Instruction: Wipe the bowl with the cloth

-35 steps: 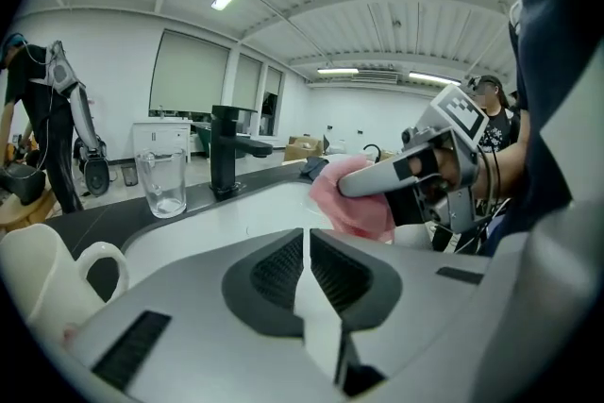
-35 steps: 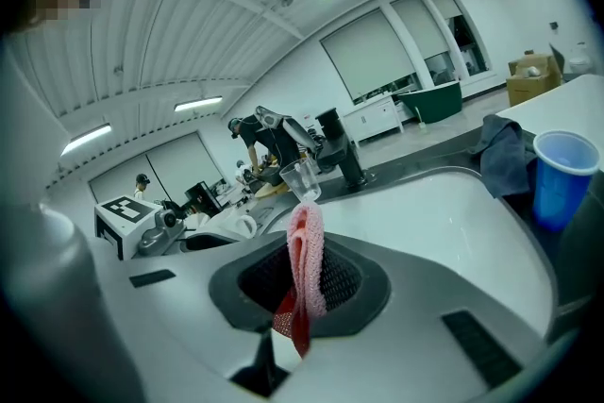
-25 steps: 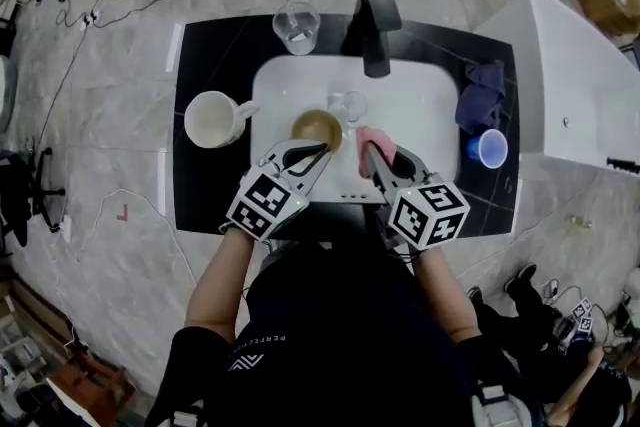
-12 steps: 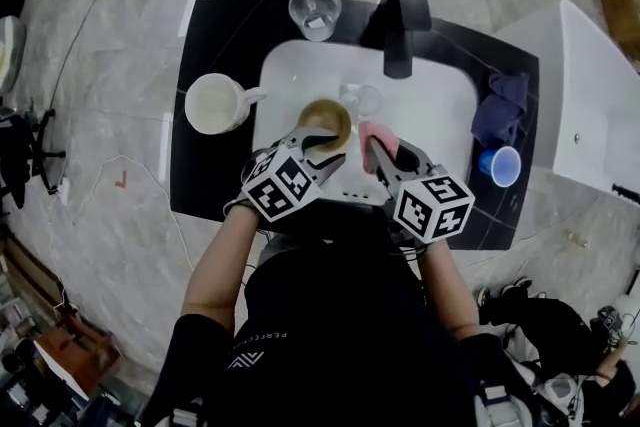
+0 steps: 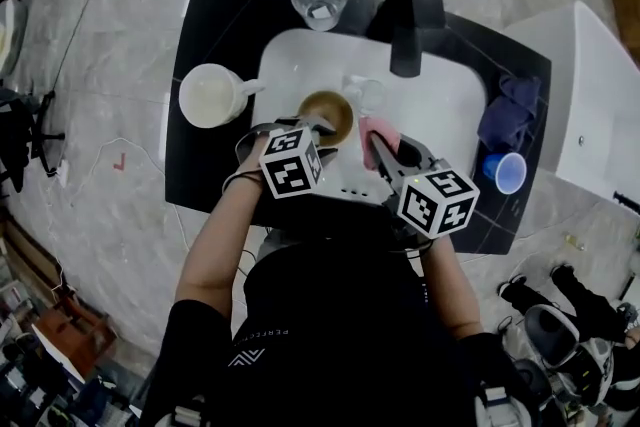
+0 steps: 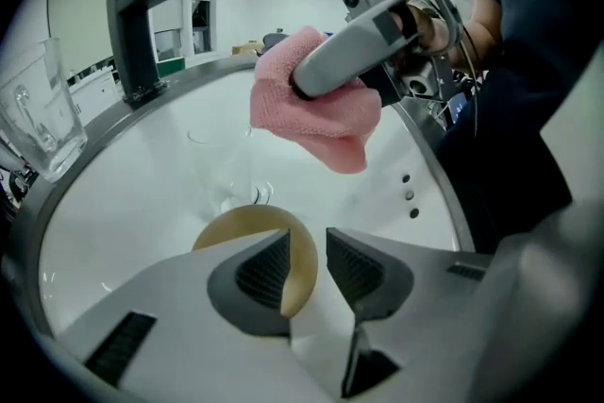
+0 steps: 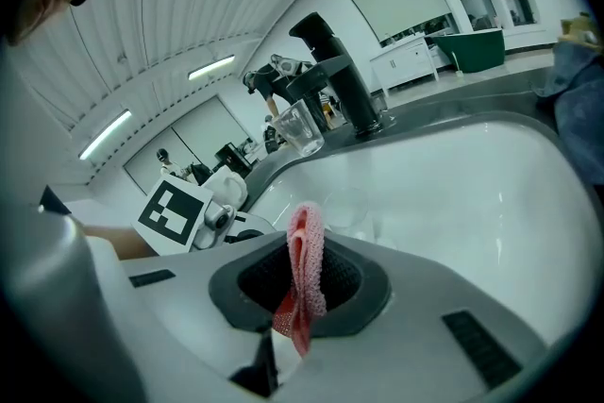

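The round tan bowl [image 5: 326, 115] sits on the floor of the white sink basin [image 5: 440, 105], which is sunk in the black table [image 5: 215, 175]. The bowl's near rim lies in the gap of the left tool [image 6: 308, 245], whose jaws are opening and stand wide, and neither pad appears to press on the rim. Just to the right of the bowl, and held higher than its rim, hangs the pink cloth [image 6: 316, 113]. It is pinched as a folded wad in the closed jaws of the right tool [image 7: 302, 283]. The wipe therefore looks to turn on a short move leftward and down from the right tool's side into the bowl's open mouth. With the left tool letting go, the bowl may slide under the cloth.
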Available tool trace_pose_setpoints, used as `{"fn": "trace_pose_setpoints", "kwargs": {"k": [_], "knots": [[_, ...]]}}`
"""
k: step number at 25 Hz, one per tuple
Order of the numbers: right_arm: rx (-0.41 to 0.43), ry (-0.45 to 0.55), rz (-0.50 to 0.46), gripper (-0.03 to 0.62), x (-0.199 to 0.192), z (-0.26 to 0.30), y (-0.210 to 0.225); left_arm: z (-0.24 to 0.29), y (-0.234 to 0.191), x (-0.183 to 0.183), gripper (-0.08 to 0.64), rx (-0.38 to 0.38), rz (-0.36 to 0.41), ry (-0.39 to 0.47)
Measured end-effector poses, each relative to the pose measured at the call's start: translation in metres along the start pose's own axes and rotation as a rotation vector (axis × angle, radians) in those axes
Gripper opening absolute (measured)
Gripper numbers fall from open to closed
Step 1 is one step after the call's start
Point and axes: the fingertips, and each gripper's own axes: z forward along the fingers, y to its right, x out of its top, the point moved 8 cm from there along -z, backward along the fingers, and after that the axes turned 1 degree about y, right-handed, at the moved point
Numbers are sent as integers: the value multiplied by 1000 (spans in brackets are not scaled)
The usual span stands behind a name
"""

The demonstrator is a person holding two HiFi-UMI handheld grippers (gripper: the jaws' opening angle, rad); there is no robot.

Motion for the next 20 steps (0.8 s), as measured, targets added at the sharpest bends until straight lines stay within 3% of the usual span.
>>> {"fn": "trace_pose_setpoints", "kwargs": {"k": [16, 20], "knots": [[31, -26, 58, 49, -4, 3, 16, 29, 2, -4, 127, -30, 91, -153], [39, -27, 67, 49, -6, 4, 16, 33, 0, -4, 115, -27, 90, -154]]}}
